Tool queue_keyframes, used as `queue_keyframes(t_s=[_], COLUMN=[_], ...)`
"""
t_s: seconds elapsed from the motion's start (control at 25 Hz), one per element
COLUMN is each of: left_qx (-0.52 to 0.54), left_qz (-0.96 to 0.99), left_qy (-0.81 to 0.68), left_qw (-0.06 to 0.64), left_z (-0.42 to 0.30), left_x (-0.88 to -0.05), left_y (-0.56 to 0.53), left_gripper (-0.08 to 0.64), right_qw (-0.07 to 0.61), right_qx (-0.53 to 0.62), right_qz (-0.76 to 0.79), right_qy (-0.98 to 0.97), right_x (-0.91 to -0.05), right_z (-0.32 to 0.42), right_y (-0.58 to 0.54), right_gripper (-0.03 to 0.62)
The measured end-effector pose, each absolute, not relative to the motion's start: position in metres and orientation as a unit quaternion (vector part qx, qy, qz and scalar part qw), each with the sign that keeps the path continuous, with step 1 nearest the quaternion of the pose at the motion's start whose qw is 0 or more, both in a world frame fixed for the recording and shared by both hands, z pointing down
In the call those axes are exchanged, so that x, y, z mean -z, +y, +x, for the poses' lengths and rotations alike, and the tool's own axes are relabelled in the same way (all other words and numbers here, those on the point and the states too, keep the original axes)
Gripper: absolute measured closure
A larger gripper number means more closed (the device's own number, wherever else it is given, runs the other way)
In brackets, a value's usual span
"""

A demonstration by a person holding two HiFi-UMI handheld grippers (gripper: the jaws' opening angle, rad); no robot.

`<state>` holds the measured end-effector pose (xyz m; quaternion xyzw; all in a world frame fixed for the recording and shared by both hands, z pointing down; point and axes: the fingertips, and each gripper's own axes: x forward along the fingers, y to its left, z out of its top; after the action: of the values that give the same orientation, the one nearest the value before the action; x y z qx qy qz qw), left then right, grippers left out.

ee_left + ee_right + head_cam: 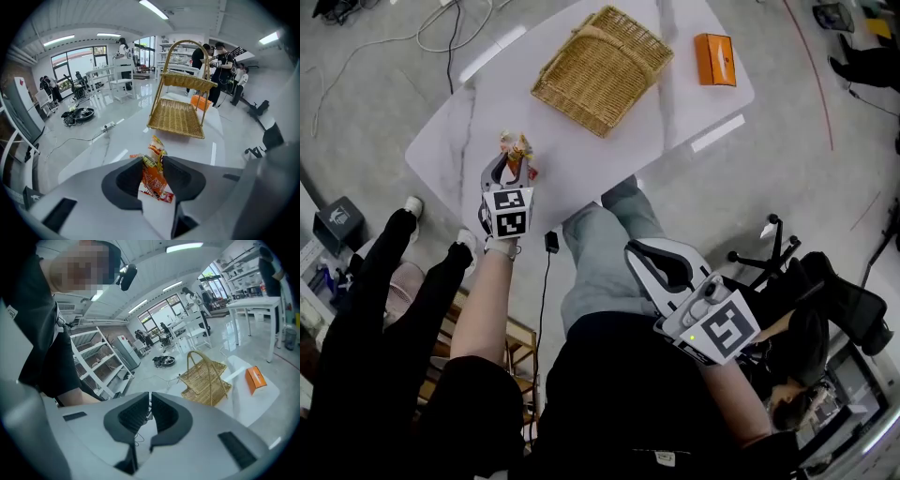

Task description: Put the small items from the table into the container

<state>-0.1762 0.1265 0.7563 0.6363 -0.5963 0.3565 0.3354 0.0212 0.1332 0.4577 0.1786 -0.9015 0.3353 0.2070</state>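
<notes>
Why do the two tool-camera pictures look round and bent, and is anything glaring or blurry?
Left gripper view: a wide lens rounds the frame and darkens the corners; the snack packet is sharp, the glossy floor mirrors window light. Right gripper view: same rounding, ceiling strips glare white. Head view: even light, soft shadows on the table.

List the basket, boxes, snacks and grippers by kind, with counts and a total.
wicker basket: 1
orange box: 1
snack bunch: 1, clamped between the fingers of the left gripper; single packets can't be counted
grippers: 2, the left gripper and the right gripper
Total: 5
</notes>
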Motion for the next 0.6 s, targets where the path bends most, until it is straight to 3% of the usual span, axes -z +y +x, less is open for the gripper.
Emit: queue_keyframes(t_s=[0.6], left_qx=[-0.314], left_qz=[0.673], left_qy=[-0.602], left_qw=[0.294], left_z=[-0.128], left_x=[-0.617], left_y=[0.072], left_gripper=[0.436], right_qw=[0.136], right_qx=[-0.295], right_qz=[0.205], right_qy=[-0.923], right_x=[-0.378], right_z=[0.040], right_y=[0.110], right_gripper=[0.581])
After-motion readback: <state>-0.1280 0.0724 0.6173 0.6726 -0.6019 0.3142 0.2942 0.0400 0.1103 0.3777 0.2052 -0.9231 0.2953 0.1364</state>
